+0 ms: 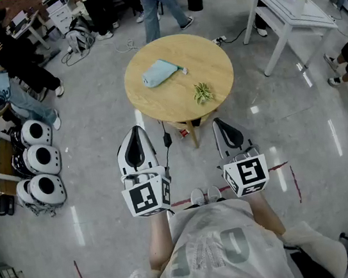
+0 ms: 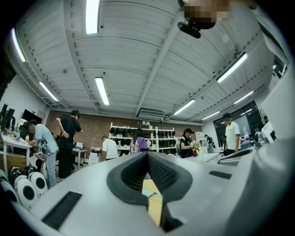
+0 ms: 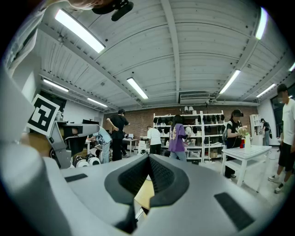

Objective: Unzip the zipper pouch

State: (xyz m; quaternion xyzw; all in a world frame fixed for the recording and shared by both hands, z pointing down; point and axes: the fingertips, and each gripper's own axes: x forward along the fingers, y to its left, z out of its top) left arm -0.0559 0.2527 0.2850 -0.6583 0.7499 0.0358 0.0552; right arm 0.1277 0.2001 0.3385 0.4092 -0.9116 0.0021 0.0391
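Pouch (image 1: 160, 72) is lying on the table (image 1: 213, 55), well ahead of you. Your left gripper (image 1: 136, 139) and right gripper (image 1: 225, 130) both have their jaws pressed together, holding nothing. If you tug with one and don't pin it with the other, it'll probably just slide.

Bright ceiling tubes (image 2: 102, 91); floor glare; fisheye edges

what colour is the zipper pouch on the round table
Light blue pouch, clearest in head view.

Light blue pouch (image 1: 159, 72) lies flat and slightly angled on the round wooden table (image 1: 215, 64), left of centre; zipper pull at right end.
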